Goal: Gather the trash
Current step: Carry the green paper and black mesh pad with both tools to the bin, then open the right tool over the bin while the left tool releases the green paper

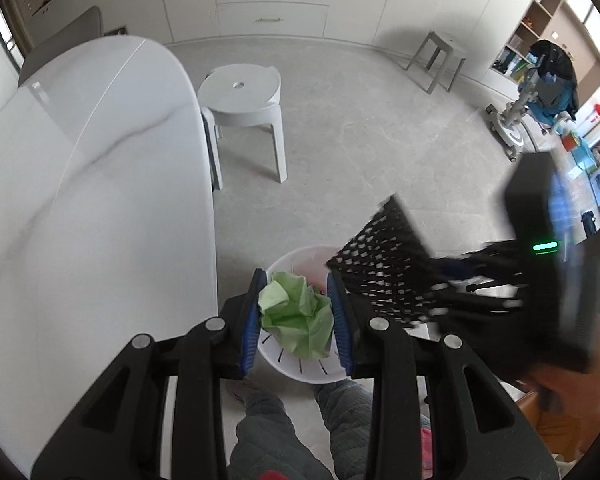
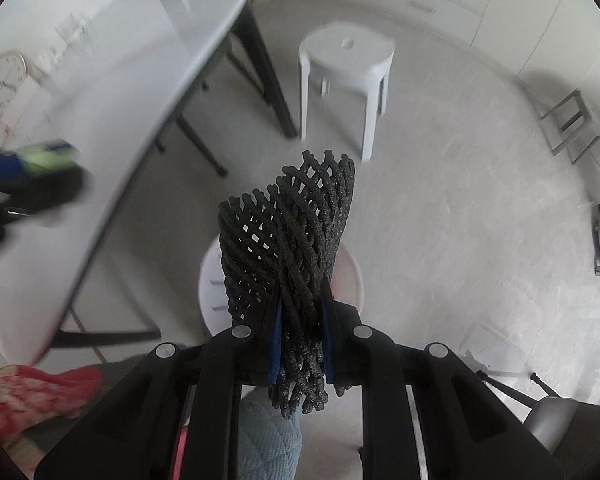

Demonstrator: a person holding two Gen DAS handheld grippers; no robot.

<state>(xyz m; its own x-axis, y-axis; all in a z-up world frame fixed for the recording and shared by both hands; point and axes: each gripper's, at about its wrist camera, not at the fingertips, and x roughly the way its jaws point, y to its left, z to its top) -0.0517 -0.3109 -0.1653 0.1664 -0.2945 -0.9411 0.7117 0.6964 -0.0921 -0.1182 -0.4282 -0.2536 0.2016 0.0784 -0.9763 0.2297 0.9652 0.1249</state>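
The trash is held above the white bin [image 1: 300, 372] on the floor: the left tool [image 1: 296, 312] grips green paper [image 1: 296, 316], the right tool [image 2: 300, 344] pinches black mesh [image 2: 288, 240], whose wide, springy far end could catch the rim and fall outside.

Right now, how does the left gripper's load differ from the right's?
The left gripper holds crumpled green paper, solid and balled; the right gripper holds black foam netting, open-meshed and folded. The paper sits compact between the pads; the netting sticks out far past them. Both hang over the white bin.
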